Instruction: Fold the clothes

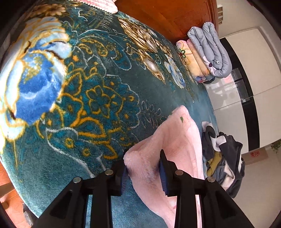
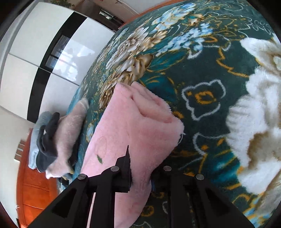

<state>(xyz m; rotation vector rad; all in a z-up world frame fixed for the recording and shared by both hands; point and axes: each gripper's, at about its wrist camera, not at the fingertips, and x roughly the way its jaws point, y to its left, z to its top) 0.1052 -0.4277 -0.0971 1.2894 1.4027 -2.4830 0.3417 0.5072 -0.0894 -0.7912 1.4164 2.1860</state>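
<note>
A fluffy pink garment (image 1: 177, 140) lies on a teal floral blanket (image 1: 98, 91) that covers the bed. My left gripper (image 1: 143, 168) is shut on a thick fold of its near edge, the fabric bunched between the blue pads. In the right wrist view the same pink garment (image 2: 133, 126) shows a folded end with rolled layers. My right gripper (image 2: 140, 168) holds its near edge, with fabric filling the gap between the fingers and hiding the right finger.
A heap of unfolded clothes (image 1: 223, 157) in dark grey, white and mustard lies beside the pink garment, also seen as a grey and beige pile (image 2: 52, 140). Rolled quilts (image 1: 205, 52) sit by a wooden headboard (image 1: 168, 15). White wardrobe doors (image 2: 43, 52) stand beyond the bed.
</note>
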